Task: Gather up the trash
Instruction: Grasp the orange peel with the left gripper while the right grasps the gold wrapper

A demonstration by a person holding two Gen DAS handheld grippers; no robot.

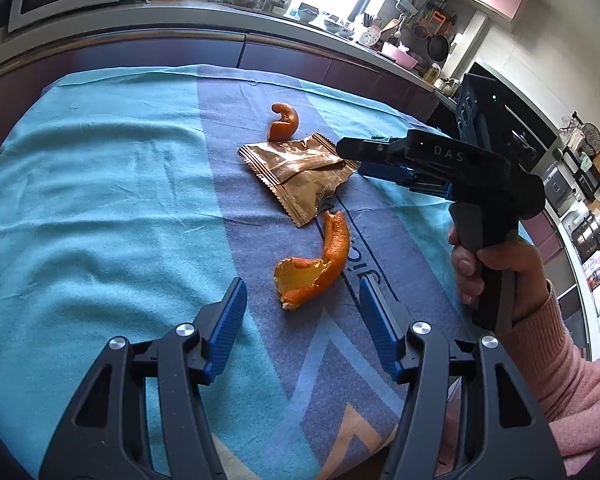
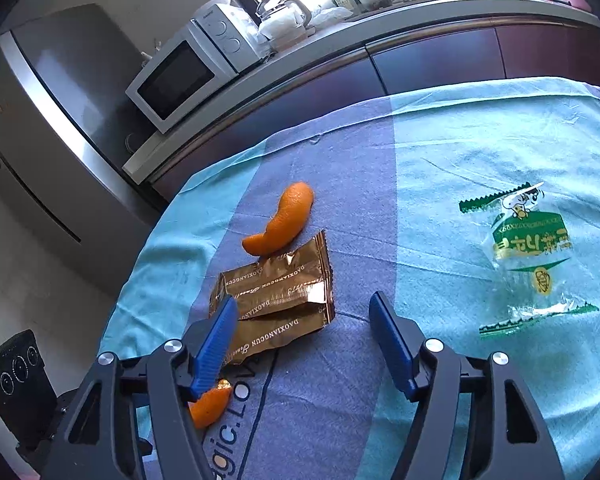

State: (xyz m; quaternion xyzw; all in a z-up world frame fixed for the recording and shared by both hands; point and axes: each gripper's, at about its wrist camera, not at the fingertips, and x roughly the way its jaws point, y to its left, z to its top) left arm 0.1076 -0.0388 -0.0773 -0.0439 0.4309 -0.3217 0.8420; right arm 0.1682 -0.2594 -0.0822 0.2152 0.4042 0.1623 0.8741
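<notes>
- Four pieces of trash lie on the blue and turquoise tablecloth: two orange peels, a gold foil wrapper, a clear wrapper with green print.
- Gold foil wrapper lies mid-cloth on the darker blue stripe, flat and crumpled, torn open.
- Small orange peel sits just beyond the wrapper toward the far edge, touching or nearly touching its corner; cannot tell which.
- Large curled orange peel lies on the near side of the wrapper, just beside it.
- Clear green-print wrapper lies well apart, on the turquoise part toward the right edge.
- Left gripper: fingers wide, nothing between the pads, large peel just ahead of the tips.
- Right gripper: fingers wide, empty; left fingertip over the gold wrapper's near end, contact unclear.
- A hand in a pink sleeve grips the right gripper's handle.
</notes>
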